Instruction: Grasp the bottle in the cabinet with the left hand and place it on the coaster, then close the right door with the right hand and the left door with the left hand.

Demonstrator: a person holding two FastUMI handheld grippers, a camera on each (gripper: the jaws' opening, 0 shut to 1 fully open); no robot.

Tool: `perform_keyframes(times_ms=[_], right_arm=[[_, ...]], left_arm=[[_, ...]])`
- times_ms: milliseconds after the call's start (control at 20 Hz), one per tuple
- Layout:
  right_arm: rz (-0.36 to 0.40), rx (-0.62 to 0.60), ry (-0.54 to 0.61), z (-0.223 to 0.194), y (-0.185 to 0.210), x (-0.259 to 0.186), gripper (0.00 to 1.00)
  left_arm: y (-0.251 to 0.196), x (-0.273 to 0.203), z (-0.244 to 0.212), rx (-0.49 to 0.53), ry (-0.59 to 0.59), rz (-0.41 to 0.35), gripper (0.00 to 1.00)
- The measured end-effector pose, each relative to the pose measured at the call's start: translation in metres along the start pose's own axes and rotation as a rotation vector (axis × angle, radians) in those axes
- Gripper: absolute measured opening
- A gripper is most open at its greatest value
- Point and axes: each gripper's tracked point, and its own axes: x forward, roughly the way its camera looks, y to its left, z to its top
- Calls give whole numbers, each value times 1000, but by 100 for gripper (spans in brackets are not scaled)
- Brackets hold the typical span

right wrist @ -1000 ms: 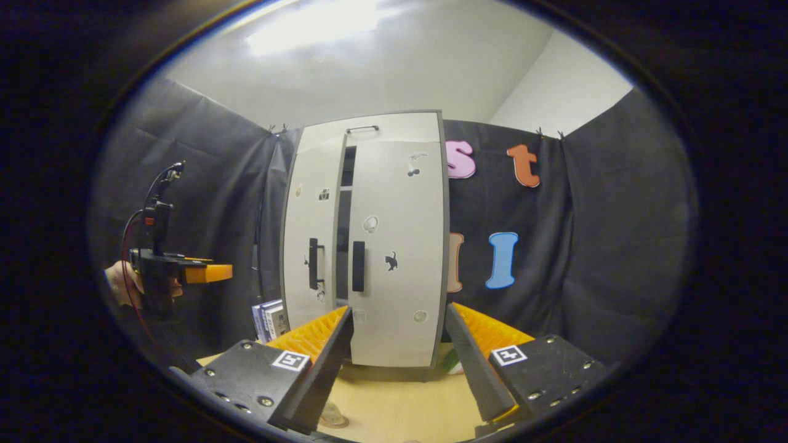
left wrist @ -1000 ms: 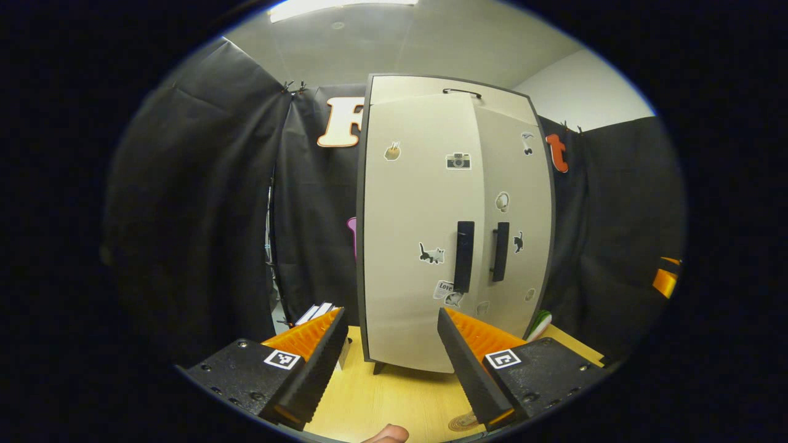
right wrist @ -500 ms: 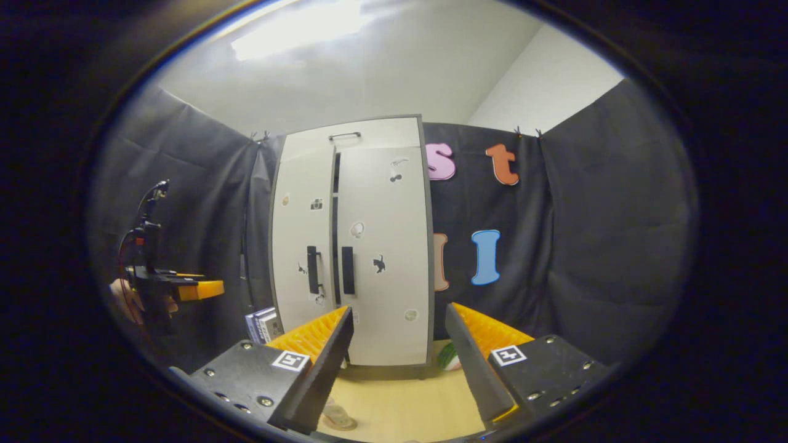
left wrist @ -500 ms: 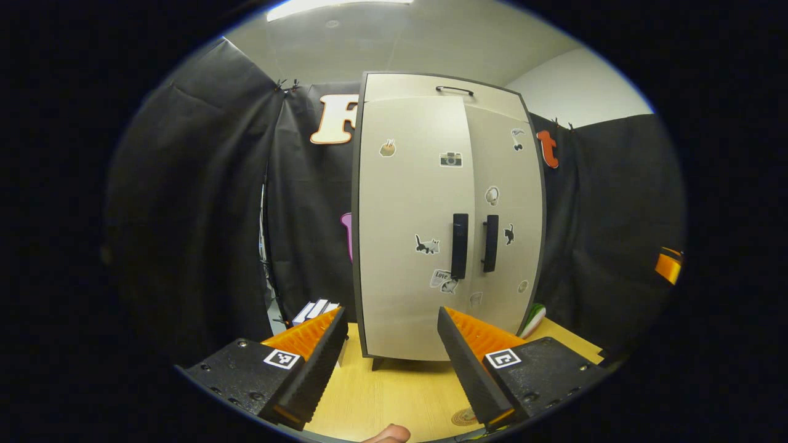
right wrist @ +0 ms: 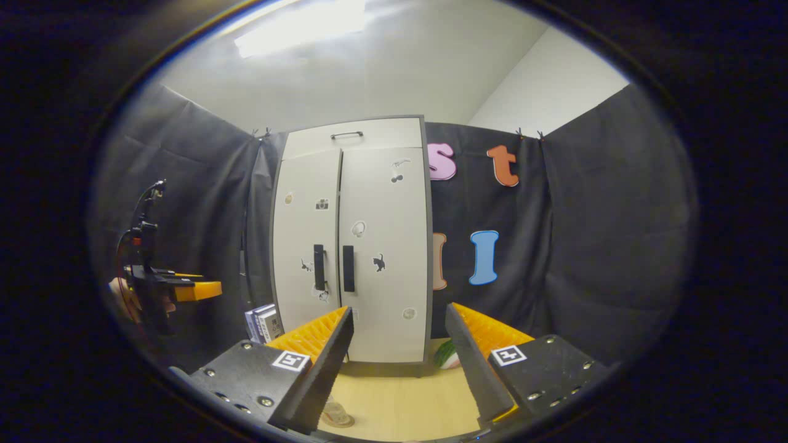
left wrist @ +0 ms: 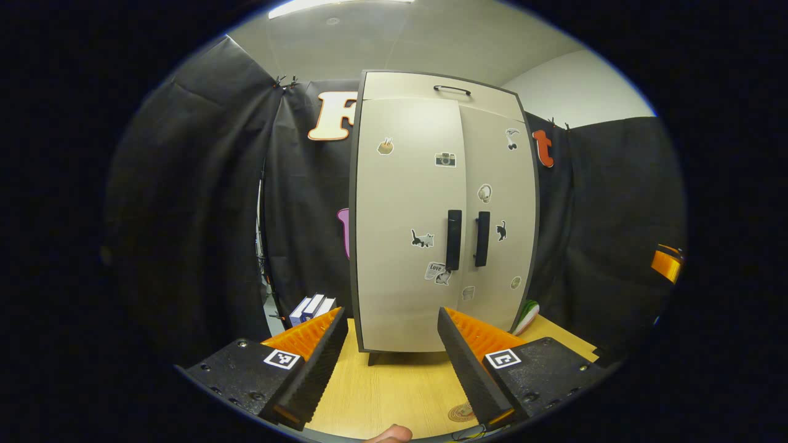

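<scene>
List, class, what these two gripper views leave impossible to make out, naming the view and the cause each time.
- Cabinet interior: hidden by both shut doors, both views.
- Coaster, left gripper view: partly behind the left gripper.
- Green object, right gripper view: mostly behind the right gripper; identity unclear.
- Stickers on the doors: too small for detail.
- Books: covers too small.

The left gripper (left wrist: pixel 388 363) is held level and faces the cabinet (left wrist: pixel 431 215) front, well back from it, its jaws spread wide with nothing between them. A fingertip (left wrist: pixel 389 434) of the hand holding it shows at the lower edge of the left gripper view. The right gripper (right wrist: pixel 399 363) also faces the cabinet from a distance, jaws wide apart and empty. In the right gripper view, the left gripper sits far left of the cabinet, held by a hand (right wrist: pixel 126 298).
</scene>
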Motion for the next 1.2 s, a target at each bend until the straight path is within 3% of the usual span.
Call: perform_keyframes(times_ms=[200,700,950,1200], right_arm=[[-34,-37,12,0,-14,-3,92],[-37,-1,-18,-8,11,-5,92],[-61,7,-23,-9,13,-10,92],[-70,-11,-33,-5,16,-13,92]], left_arm=[[-1,-2,-5,-10,4,-21,94],[-5,-10,-7,-13,-7,-54,95],[-26,-13,-12,-20,-5,-149,95],[-36,-25,-16,42,-17,-208,95]])
